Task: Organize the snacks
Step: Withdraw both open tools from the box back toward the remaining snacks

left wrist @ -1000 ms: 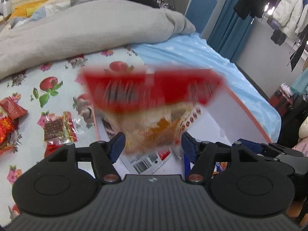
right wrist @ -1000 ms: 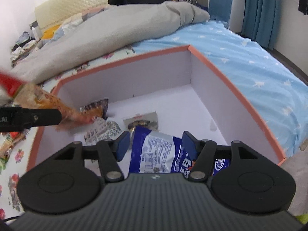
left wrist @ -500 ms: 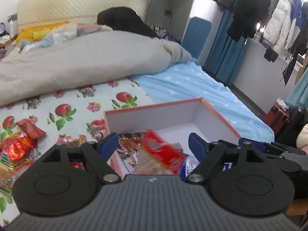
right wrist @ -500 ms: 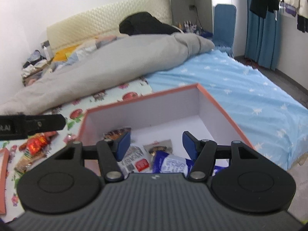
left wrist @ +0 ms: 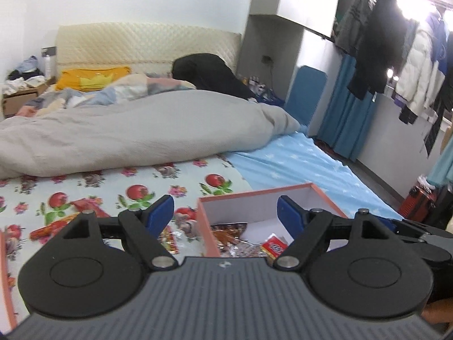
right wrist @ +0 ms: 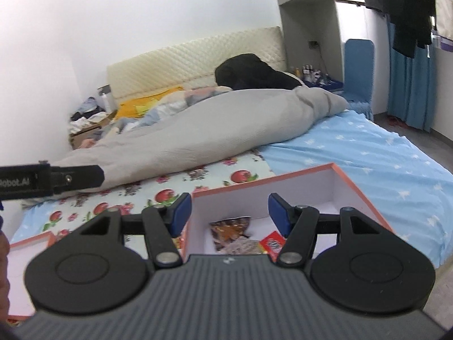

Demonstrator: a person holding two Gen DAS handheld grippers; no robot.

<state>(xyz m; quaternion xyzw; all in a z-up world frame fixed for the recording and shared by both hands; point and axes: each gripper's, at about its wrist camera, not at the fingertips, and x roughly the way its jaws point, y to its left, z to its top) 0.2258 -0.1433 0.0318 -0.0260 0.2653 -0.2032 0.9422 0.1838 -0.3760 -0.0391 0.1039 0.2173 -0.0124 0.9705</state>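
The white box with an orange rim (left wrist: 254,194) sits on the bed, low in both wrist views. Inside it lie a brown snack packet (left wrist: 229,231) and a red one (left wrist: 273,245); the right wrist view shows the same brown packet (right wrist: 229,228) and red packet (right wrist: 271,242). My left gripper (left wrist: 223,211) hangs open above the box's near left corner, with nothing between its blue pads. Above the box (right wrist: 283,178), my right gripper (right wrist: 230,211) also stands open and holds nothing. Loose red and orange snacks (left wrist: 85,215) lie on the floral cloth left of the box.
A grey duvet (left wrist: 127,136) is heaped across the bed behind the floral cloth (left wrist: 136,192). Blue star-print sheet (right wrist: 382,153) spreads to the right. An orange-rimmed lid (right wrist: 28,243) lies at the left. A red suitcase (left wrist: 416,206) and hanging clothes stand at the far right.
The left gripper let go of the red-topped snack bag, which dropped into the box. Both grippers then rose and drew back, so the box looks smaller and lower.
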